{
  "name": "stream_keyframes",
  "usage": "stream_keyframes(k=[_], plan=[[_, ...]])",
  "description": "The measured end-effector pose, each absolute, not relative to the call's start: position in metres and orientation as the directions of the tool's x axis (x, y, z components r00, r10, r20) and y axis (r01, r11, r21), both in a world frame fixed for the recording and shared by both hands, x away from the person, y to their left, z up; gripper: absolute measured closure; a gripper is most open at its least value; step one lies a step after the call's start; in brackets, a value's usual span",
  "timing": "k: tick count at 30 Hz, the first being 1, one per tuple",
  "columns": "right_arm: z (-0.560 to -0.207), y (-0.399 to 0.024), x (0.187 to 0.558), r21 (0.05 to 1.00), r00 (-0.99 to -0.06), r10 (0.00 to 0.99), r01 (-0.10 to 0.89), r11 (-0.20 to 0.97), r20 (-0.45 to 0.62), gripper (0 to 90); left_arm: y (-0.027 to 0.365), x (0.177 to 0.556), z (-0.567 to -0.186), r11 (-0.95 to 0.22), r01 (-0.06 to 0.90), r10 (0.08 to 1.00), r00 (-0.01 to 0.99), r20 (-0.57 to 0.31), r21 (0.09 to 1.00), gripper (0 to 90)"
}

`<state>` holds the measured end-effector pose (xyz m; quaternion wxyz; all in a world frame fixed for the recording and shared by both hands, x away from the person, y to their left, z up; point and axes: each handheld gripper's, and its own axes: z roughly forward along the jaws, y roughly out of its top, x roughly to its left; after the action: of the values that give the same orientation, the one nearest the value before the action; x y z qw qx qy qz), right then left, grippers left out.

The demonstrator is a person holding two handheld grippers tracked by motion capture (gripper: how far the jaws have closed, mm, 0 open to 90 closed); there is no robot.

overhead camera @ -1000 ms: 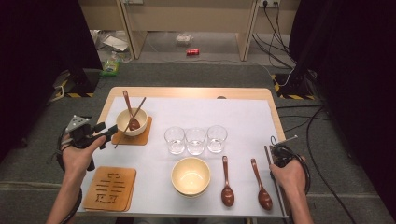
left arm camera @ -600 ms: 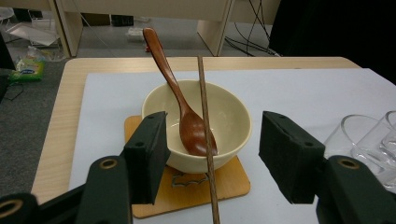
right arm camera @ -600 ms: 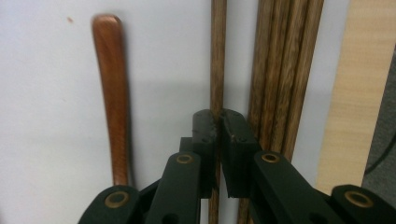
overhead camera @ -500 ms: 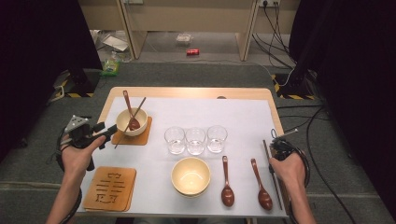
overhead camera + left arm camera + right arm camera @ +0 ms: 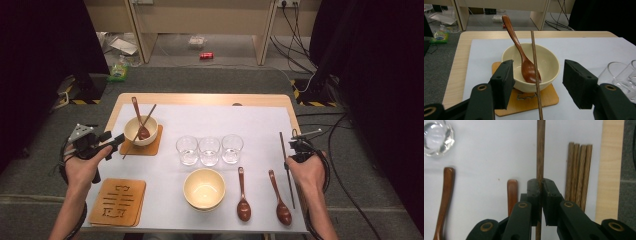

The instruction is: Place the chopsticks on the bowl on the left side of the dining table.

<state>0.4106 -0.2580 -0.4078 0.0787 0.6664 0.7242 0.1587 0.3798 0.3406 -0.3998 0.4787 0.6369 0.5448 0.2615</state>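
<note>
At the table's right edge my right gripper is shut on a single dark wooden chopstick, held just above the white mat. In the right gripper view the jaws pinch that chopstick, and several more chopsticks lie side by side just to its right. My left gripper stands open at the left, in front of a cream bowl. That bowl sits on a wooden coaster and holds a brown spoon and one chopstick; my left gripper holds nothing.
Three empty glasses stand in a row mid-table. An empty cream bowl sits near the front, with two brown spoons to its right. A bare wooden coaster lies front left. The table edge runs just beyond the chopsticks.
My right hand has risen a little with the chopstick in its jaws. The left gripper has stayed where it was.
</note>
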Motion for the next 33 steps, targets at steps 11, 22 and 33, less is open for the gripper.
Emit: stream_keyframes(k=[11, 22, 33], plan=[[-0.39, -0.251, 0.417, 0.462, -0.103, 0.99, 0.886, 0.05, 0.091, 85.0, 0.34, 0.379, -0.399, 0.052, 0.441, 0.945, 0.27, -0.187, 0.896, 41.9], [-0.382, -0.244, 0.423, 0.555, -0.114, 0.989, 0.831, 0.044, 0.092, 85.0, 0.342, 0.378, -0.398, 0.053, 0.439, 0.945, 0.269, -0.187, 0.897, 41.9], [-0.372, -0.234, 0.43, 0.654, -0.131, 0.986, 0.755, 0.035, 0.098, 85.0, 0.341, 0.378, -0.397, 0.052, 0.435, 0.945, 0.269, -0.185, 0.899, 41.9]])
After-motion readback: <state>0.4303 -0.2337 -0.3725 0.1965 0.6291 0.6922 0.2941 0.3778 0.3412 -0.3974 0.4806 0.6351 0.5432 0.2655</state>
